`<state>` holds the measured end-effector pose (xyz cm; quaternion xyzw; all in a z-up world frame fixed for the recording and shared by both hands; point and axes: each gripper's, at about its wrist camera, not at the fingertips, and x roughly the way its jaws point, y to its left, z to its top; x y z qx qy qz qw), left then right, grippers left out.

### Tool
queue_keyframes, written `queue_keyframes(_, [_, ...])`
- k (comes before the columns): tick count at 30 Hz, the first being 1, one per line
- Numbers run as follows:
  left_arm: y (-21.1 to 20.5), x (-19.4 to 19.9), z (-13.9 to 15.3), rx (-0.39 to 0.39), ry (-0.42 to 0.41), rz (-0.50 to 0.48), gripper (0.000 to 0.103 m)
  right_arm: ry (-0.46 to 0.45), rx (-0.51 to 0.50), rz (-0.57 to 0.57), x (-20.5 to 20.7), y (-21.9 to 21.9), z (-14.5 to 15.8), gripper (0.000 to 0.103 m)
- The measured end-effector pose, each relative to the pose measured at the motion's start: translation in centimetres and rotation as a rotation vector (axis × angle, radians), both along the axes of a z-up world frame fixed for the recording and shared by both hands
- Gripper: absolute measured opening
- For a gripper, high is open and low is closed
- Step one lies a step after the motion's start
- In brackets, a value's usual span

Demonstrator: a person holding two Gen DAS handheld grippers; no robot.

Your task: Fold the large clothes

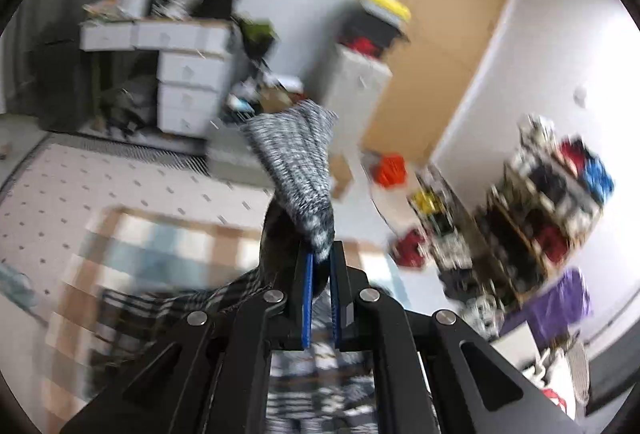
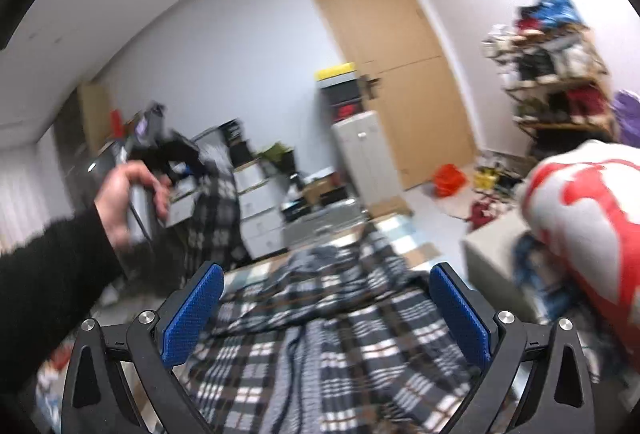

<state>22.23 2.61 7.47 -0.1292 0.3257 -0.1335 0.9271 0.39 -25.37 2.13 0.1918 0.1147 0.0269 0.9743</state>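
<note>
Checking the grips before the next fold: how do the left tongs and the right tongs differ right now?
The left tongs are shut, blue pads nearly together; the right tongs stand wide open. The left tongs pinch a speckled grey knit cuff of the plaid garment; the right tongs hold nothing, with the garment spread below them. Both have black arms and blue textured pads.

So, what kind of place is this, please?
Probably a cluttered room in a home: a wooden door, white drawers, shelves piled with clothes, and a plaid garment spread out below.
</note>
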Motion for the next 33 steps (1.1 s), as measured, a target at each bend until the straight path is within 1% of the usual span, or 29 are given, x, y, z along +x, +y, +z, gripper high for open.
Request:
queue_keyframes(1, [-1.8,0.4,-1.7,0.004,0.025,-0.029,0.003,-0.003,0.014,-0.016,-0.1,-0.8,0.1,0.103])
queue_keyframes(2, [-3.3,0.7,-2.5,0.007,0.042,-0.049,0.003,-0.009,0.021,-0.02,-0.2,-1.2,0.2,0.103])
queue_keyframes(4, [-5.9,0.7,-5.4,0.035,0.081,-0.106,0.003,-0.026,0.035,-0.021,-0.5,-2.3,0.4,0.103])
queue_keyframes(5, [-7.6,0.7,-5.6,0.051,0.089,-0.126,0.002,-0.036,0.038,-0.02,-0.6,-2.7,0.6,0.103])
queue_keyframes(6, [-9.6,0.4,-6.5,0.075,0.098,-0.156,0.001,-0.043,0.041,-0.022,-0.8,-3.0,0.7,0.103])
queue_keyframes(7, [-10.9,0.1,-8.1,0.098,0.107,-0.19,0.001,-0.051,0.05,-0.023,-0.9,-3.3,0.8,0.103])
queue_keyframes(8, [-12.4,0.4,-8.2,0.115,0.115,-0.208,0.001,-0.053,0.058,-0.024,-0.9,-3.5,0.8,0.103])
queue_keyframes(9, [-13.6,0.2,-9.4,0.127,0.13,-0.231,0.001,-0.053,0.07,-0.021,-0.9,-3.7,0.8,0.103])
queue_keyframes(10, [-14.6,0.2,-9.6,0.129,0.146,-0.252,0.001,-0.048,0.081,-0.013,-0.7,-3.8,0.7,0.103])
queue_keyframes(12, [-16.9,0.1,-11.2,0.145,0.181,-0.29,0.001,-0.039,0.092,-0.008,-0.7,-3.8,0.6,0.103])
queue_keyframes(13, [-17.3,-0.3,-12.3,0.142,0.205,-0.317,0.001,-0.035,0.097,-0.005,-0.6,-3.9,0.5,0.103])
queue_keyframes(15, [-18.7,-0.2,-12.0,0.139,0.238,-0.349,0.001,-0.027,0.104,0.006,-0.5,-3.9,0.4,0.103])
queue_keyframes(16, [-18.5,-0.6,-12.2,0.128,0.253,-0.368,0.001,-0.029,0.104,0.008,-0.5,-3.9,0.4,0.103])
queue_keyframes(17, [-18.6,-0.5,-11.6,0.116,0.265,-0.379,0.001,-0.032,0.102,0.01,-0.6,-3.8,0.4,0.103])
queue_keyframes(19, [-17.8,-0.9,-10.6,0.098,0.298,-0.406,0.0,-0.034,0.099,0.016,-0.5,-3.8,0.4,0.103])
queue_keyframes(20, [-17.4,-0.9,-10.3,0.087,0.302,-0.421,0.0,-0.031,0.1,0.022,-0.4,-3.7,0.3,0.103])
queue_keyframes(21, [-16.3,-1.2,-9.5,0.094,0.303,-0.427,0.001,-0.026,0.104,0.025,-0.3,-3.6,0.3,0.103])
queue_keyframes(23, [-14.2,-1.9,-8.5,0.143,0.299,-0.429,0.006,-0.014,0.119,0.038,-0.1,-3.5,0.1,0.103])
queue_keyframes(24, [-12.3,-2.4,-7.7,0.174,0.284,-0.432,0.019,-0.009,0.126,0.048,0.0,-3.3,0.1,0.103])
queue_keyframes(25, [-10.6,-2.9,-7.3,0.2,0.263,-0.418,0.041,-0.005,0.127,0.057,0.1,-3.1,0.0,0.103])
queue_keyframes(26, [-9.1,-3.1,-7.2,0.223,0.243,-0.394,0.052,-0.001,0.123,0.061,0.2,-2.9,0.0,0.103])
queue_keyframes(27, [-6.6,-3.5,-6.6,0.244,0.205,-0.345,0.067,0.002,0.118,0.068,0.3,-2.5,-0.1,0.103])
queue_keyframes(28, [-4.0,-3.6,-6.2,0.26,0.18,-0.289,0.072,0.002,0.112,0.075,0.3,-2.1,-0.1,0.103])
queue_keyframes(29, [-2.5,-3.6,-6.3,0.265,0.172,-0.257,0.072,0.002,0.101,0.078,0.4,-1.7,-0.1,0.103])
queue_keyframes(30, [-0.2,-3.5,-6.3,0.266,0.181,-0.222,0.072,0.003,0.087,0.079,0.4,-1.2,-0.1,0.103])
queue_keyframes(31, [2.5,-3.3,-6.7,0.266,0.215,-0.177,0.072,0.005,0.067,0.087,0.5,-0.6,-0.1,0.103])
queue_keyframes(33, [6.2,-2.9,-7.5,0.241,0.263,-0.115,0.072,0.008,0.04,0.105,0.8,0.3,-0.2,0.103])
